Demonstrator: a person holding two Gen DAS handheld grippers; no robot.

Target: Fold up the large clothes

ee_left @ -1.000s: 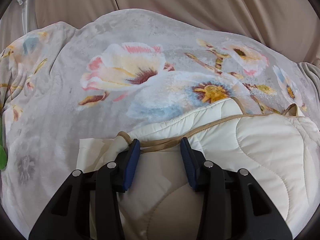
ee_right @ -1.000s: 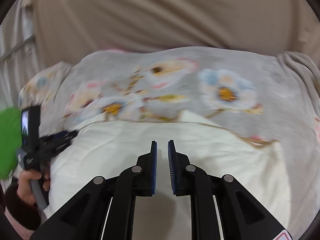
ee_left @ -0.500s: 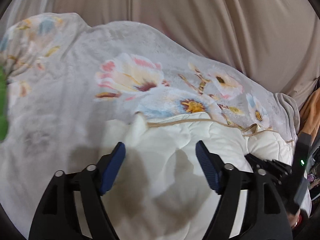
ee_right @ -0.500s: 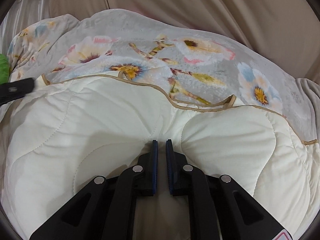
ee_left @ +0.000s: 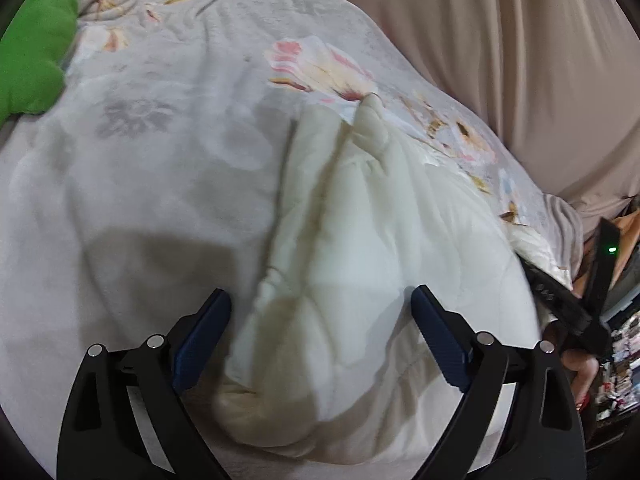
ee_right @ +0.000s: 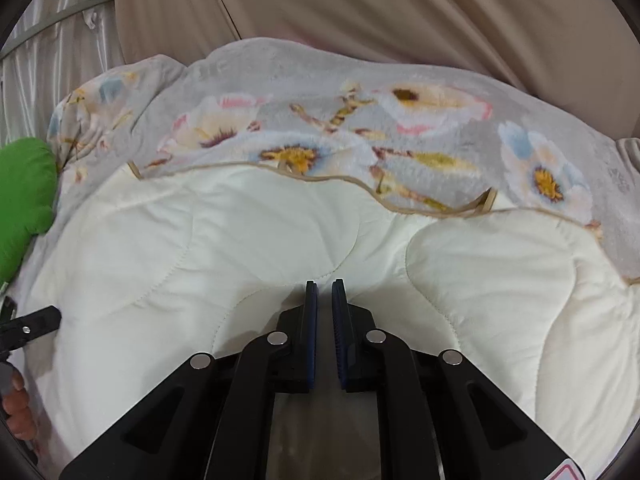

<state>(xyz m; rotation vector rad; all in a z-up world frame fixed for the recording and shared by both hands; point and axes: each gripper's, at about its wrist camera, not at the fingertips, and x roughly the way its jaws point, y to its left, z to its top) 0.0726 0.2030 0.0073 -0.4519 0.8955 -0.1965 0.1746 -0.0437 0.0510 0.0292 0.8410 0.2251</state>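
Note:
A cream quilted cover with tan piping (ee_right: 280,232) lies folded on a grey floral blanket (ee_right: 360,92); it also shows in the left wrist view (ee_left: 360,248), bunched along its left edge. My left gripper (ee_left: 320,332) is open wide and empty, above the quilt's near left end. My right gripper (ee_right: 325,308) is shut with a thin gap between the pads and hovers over the middle of the quilt; nothing shows between its pads. The right gripper's body shows at the right edge of the left wrist view (ee_left: 576,312).
A green cushion (ee_left: 32,48) lies at the far left of the blanket; it also shows in the right wrist view (ee_right: 24,196). Beige curtains (ee_right: 400,12) hang behind. Clutter (ee_left: 616,344) lies beyond the right edge.
My left gripper has let go of the quilt's piped edge, opened wide and swung left and back. The right gripper stayed shut and settled over the quilt's middle.

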